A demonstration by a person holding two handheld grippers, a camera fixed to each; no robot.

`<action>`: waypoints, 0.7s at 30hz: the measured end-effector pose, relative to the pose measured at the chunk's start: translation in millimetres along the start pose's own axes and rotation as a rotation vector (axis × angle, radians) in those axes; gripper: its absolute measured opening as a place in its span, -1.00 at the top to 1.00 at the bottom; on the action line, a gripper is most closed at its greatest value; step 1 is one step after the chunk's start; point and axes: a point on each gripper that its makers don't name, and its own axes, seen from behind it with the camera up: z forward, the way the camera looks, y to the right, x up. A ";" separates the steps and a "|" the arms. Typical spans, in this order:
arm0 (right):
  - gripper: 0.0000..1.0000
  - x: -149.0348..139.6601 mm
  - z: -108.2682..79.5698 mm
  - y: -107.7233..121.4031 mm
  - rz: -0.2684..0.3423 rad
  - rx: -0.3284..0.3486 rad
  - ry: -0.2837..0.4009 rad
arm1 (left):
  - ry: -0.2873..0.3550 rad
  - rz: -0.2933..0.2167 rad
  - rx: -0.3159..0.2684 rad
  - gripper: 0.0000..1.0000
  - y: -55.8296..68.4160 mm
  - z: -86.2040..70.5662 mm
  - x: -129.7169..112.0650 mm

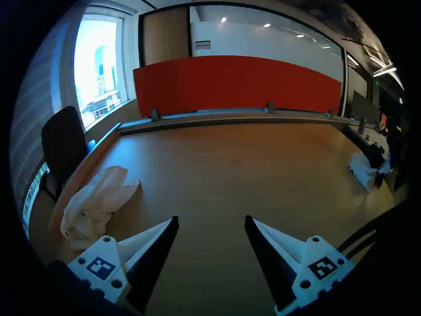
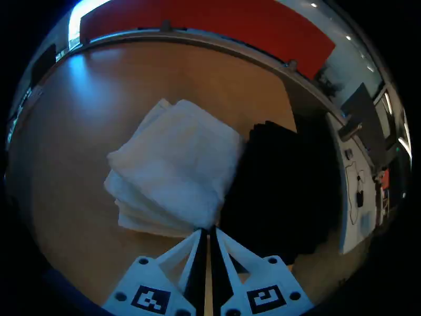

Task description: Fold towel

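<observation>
Light-brown wooden desk (image 1: 226,163), backed by a long red partition panel (image 1: 237,84). A black office chair (image 1: 63,139) is noted beyond the desk's left edge.

Progress: a stack of folded white towels (image 2: 173,168) is seen squared up on the desk in the right gripper view, touching a black folded cloth (image 2: 284,184) on its right side. That part is judged done. One crumpled cream towel (image 1: 97,203) is seen in the left gripper view, heaped at the desk's left edge, not spread and not folded. It is judged to be what remains: to be picked up, laid flat, folded and added to the stack.

Tongs: the left gripper (image 1: 210,231) is held wide, nothing between the fingers, bare desk below, the crumpled cream towel just beside its left finger. The right gripper (image 2: 208,231) is drawn to a thin slit, tips at the near corner of the stack. Nothing is seen pinched.

Lie of the towel: the heap is elongated, its long axis running along the desk edge, near end low by the left finger, far end angled away and inward over the desk. The folded stack is set diagonally, one corner pointed at the right gripper.
</observation>
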 end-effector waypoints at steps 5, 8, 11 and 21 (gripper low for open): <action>0.91 -6.0 4.6 3.0 0.006 -0.013 -0.020 | -0.003 0.003 0.001 -0.86 -0.1 -1.2 -1.8; 0.91 -9.9 7.9 2.5 0.004 -0.014 -0.034 | -0.006 0.002 0.002 -0.86 0.3 -1.8 -3.5; 0.91 -12.4 10.7 1.1 0.002 -0.016 -0.042 | -0.009 0.002 0.002 -0.86 1.0 -2.2 -4.9; 0.87 -17.3 16.6 -0.6 0.019 -0.020 -0.055 | -0.012 0.005 0.002 -0.86 2.0 -2.7 -6.3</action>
